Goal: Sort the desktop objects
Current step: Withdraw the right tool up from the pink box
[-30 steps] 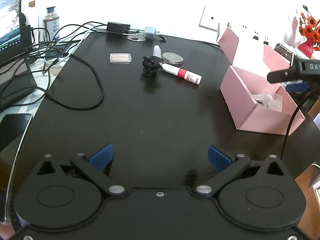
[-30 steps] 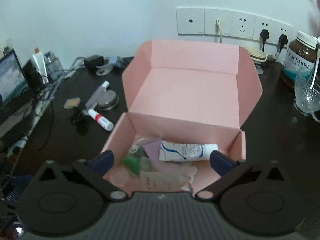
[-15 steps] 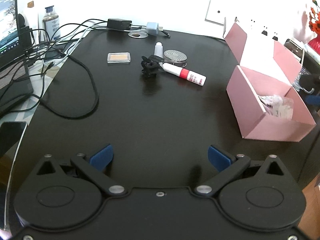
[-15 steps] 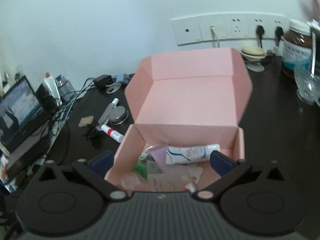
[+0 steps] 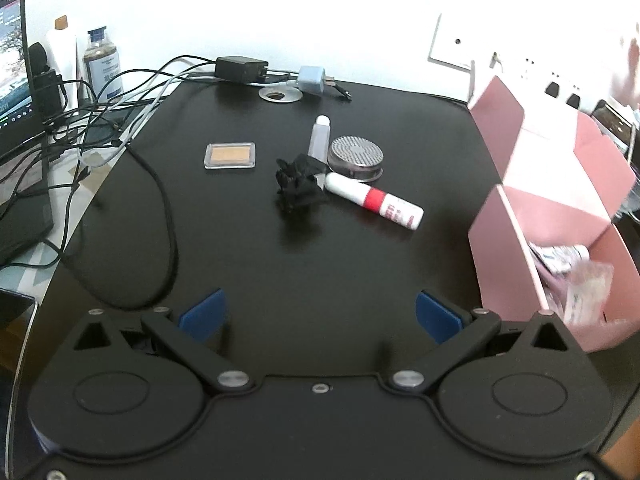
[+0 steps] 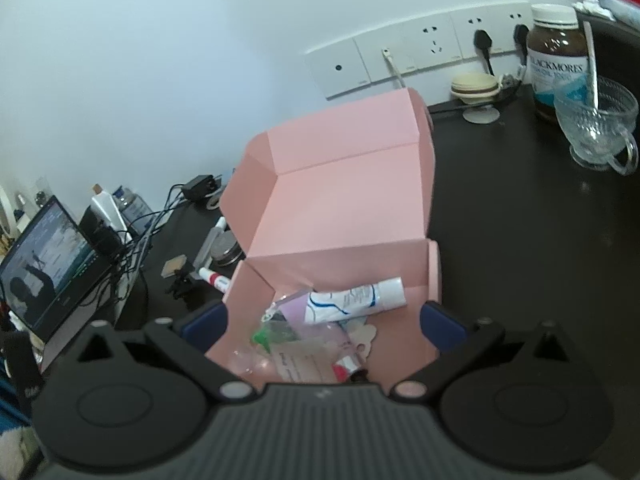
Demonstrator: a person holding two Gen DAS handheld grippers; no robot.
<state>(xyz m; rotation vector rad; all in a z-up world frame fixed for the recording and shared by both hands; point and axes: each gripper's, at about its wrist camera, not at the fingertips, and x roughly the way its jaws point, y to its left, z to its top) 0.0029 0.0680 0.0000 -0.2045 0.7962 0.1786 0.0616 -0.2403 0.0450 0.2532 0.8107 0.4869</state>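
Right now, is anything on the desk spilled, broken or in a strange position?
Nothing is spilled or broken. A red-and-white tube lies on its side beside a black clip, outside the pink box. Cables sprawl loosely over the desk edge.

- The left wrist view was aimed low along the black desk point(image 5: 320, 264), well back from the clutter.
- The right wrist view was tilted down, close above the pink box point(image 6: 344, 216).
- Box point(image 5: 560, 184) and desk were shared.

Overexposed wall, seemingly motion-blurred edges
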